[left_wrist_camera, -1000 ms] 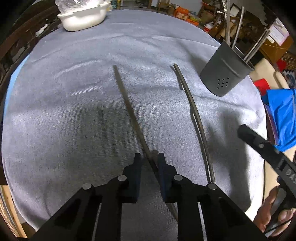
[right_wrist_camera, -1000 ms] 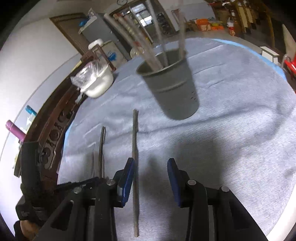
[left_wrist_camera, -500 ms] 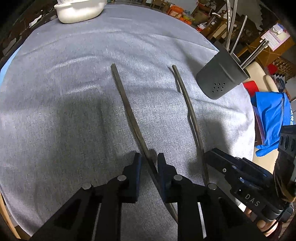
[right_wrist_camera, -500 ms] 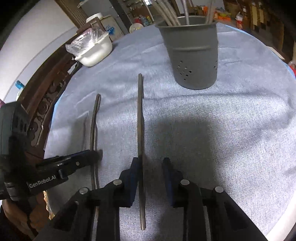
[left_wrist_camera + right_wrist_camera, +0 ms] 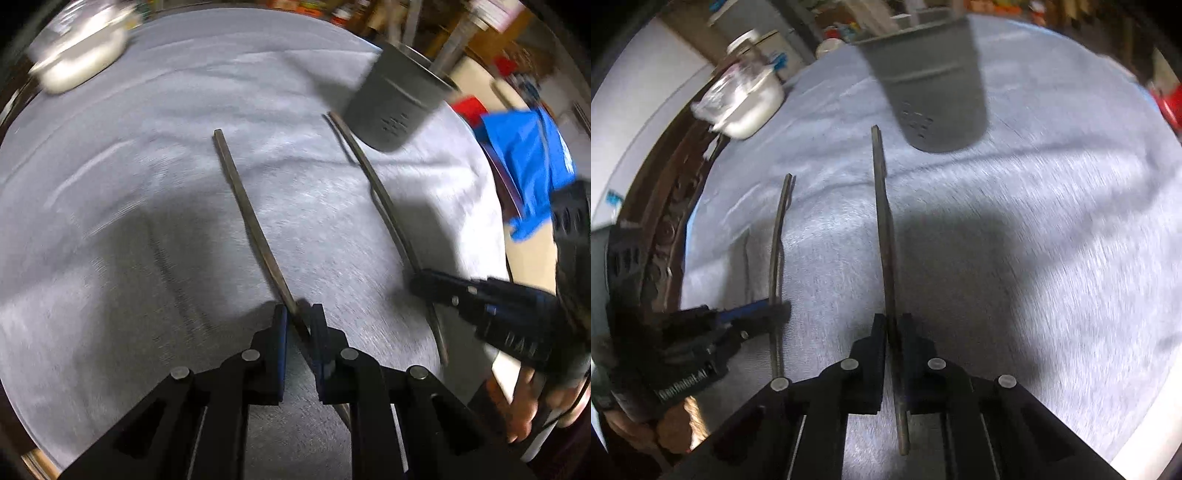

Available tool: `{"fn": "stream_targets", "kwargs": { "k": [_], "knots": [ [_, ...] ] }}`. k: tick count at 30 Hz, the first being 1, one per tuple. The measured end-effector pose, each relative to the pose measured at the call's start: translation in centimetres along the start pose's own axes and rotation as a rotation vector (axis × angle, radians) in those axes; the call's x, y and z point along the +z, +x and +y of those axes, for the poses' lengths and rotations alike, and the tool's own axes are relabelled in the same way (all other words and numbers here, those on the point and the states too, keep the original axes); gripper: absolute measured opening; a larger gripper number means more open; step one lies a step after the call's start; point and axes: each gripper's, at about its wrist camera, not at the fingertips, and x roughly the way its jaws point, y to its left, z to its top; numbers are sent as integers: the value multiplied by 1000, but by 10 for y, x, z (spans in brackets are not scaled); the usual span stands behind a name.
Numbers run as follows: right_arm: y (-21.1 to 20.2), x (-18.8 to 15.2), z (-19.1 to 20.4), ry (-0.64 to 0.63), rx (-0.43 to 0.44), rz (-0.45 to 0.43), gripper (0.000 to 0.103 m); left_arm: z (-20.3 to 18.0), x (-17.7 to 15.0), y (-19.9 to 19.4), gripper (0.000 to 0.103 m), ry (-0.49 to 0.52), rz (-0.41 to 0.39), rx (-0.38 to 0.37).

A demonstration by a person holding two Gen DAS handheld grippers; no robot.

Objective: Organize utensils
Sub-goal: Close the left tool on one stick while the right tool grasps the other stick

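Note:
Two long dark metal chopsticks lie over the grey cloth. My left gripper [image 5: 298, 317] is shut on the left chopstick [image 5: 243, 206], which points away from me. My right gripper [image 5: 893, 325] is shut on the right chopstick [image 5: 882, 206]; this one also shows in the left wrist view [image 5: 384, 199], with the right gripper's fingers [image 5: 439, 286] on it. The left chopstick shows in the right wrist view [image 5: 777, 236], held by the left gripper's fingers [image 5: 764, 310]. A grey perforated utensil holder [image 5: 934, 85] with several utensils in it stands just beyond the chopstick tips; it also shows in the left wrist view [image 5: 397, 107].
A white dish [image 5: 79, 62] with a plastic bag stands at the far left of the round table; it also shows in the right wrist view [image 5: 746, 107]. Blue cloth [image 5: 528, 162] lies off the table's right edge. A dark carved wooden chair back [image 5: 665, 229] is at the left.
My right gripper has come down over the right chopstick and shut on it. My left gripper has stayed shut on the left chopstick. Both views have swung closer to the holder.

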Motion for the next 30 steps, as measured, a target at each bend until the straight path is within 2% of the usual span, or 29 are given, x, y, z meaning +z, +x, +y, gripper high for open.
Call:
{"fn": "stream_targets", "kwargs": {
  "k": [3,5,7,11,14,22,25,30],
  "knots": [
    [-1,-4,-7,64,46,26,9,-1,0,1,14,46,9,-28],
    [1,-5,-8,86,96,55,9,7,1,0,14,31,14,-60],
    [-1,-4,-7,80,85,53,11,16,-2,-8,13,13,14,-75],
    [-9,9,4,-9,53,16,11,33,-8,-23,14,-39,1,-97],
    [-11,25,7,-26,56,-14,12,44,-2,-31,25,-91,-19,-122],
    [4,61,10,-4,-6,-20,12,52,31,-20,26,-235,-12,-56],
    [10,67,13,0,-50,-31,12,51,40,-17,26,-266,-6,-15],
    [24,77,19,9,-61,-11,13,44,54,-4,26,-286,37,17]
  ]
}}
